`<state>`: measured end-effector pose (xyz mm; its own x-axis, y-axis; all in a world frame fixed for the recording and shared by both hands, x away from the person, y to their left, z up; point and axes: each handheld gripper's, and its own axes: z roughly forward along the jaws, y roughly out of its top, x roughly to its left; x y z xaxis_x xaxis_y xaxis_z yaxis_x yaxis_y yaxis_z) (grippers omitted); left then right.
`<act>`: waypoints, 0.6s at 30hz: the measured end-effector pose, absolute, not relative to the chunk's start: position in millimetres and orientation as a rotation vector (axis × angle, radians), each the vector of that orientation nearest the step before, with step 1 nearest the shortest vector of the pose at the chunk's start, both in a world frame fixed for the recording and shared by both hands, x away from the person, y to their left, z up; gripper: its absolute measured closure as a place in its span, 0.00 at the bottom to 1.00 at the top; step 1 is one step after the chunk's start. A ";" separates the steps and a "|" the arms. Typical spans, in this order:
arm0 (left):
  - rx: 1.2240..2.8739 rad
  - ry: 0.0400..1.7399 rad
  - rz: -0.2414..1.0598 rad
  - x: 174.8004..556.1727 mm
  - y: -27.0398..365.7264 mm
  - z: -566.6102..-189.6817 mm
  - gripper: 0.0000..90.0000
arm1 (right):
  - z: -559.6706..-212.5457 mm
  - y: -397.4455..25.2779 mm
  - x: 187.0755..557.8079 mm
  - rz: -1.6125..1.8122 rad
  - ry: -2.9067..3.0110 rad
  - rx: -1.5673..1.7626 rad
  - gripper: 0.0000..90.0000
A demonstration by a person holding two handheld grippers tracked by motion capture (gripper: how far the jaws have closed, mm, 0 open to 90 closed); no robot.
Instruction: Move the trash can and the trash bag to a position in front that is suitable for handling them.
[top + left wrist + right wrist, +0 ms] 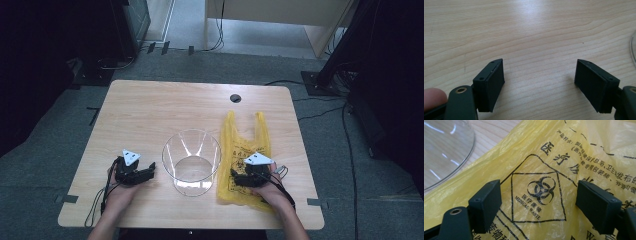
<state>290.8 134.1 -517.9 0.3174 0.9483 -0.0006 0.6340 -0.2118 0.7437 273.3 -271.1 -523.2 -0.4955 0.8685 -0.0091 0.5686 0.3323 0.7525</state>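
In the high view, a light wooden table [150,110] with rounded corners stands on grey carpet [45,130]. A round cable hole [235,98] sits near the table's far edge. Beyond the table, cables [320,107] trail across the floor, a pale wooden cabinet [280,15] stands at the back, and dark equipment lines both sides of the room. Near the table's middle, towards the person's side, a clear plastic bin [191,161] lies tipped, its wide mouth facing the far edge; nothing can be seen inside it. Just right of it, a yellow medical waste bag [245,150] lies flat, its two handles pointing away from the person and its left edge touching or nearly touching the bin. The left gripper [150,170] rests low over bare wood just left of the bin. The right gripper [234,176] sits over the lower part of the bag.

In the left gripper view, the two black jaws are spread wide over bare wood grain with nothing between them. A sliver of the bin's clear rim [633,48] curves in at the right edge, and a fingertip [432,97] shows at lower left.

In the right gripper view, the jaws are likewise spread wide, gripping nothing, with the bag's black biohazard symbol [541,188] and the words "MEDICAL WASTE" between them. The bin's clear wall [446,150] fills the upper left corner, and the bag's edge lies against it.
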 end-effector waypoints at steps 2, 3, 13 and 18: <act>1.940 1.395 0.622 290.8 134.1 -517.8 0.26 | -523.1 -270.3 271.5 0.979 2.179 1.250 0.24; 1.940 1.394 0.621 290.8 134.3 -517.8 0.26 | -522.6 -269.7 268.2 0.964 2.158 1.206 0.24; 1.942 1.394 0.621 290.9 134.1 -517.8 0.26 | -490.0 -322.8 240.3 0.862 1.769 1.547 0.25; 1.942 1.393 0.622 290.9 134.0 -517.8 0.26 | -503.9 -345.1 241.7 0.823 1.689 1.769 0.34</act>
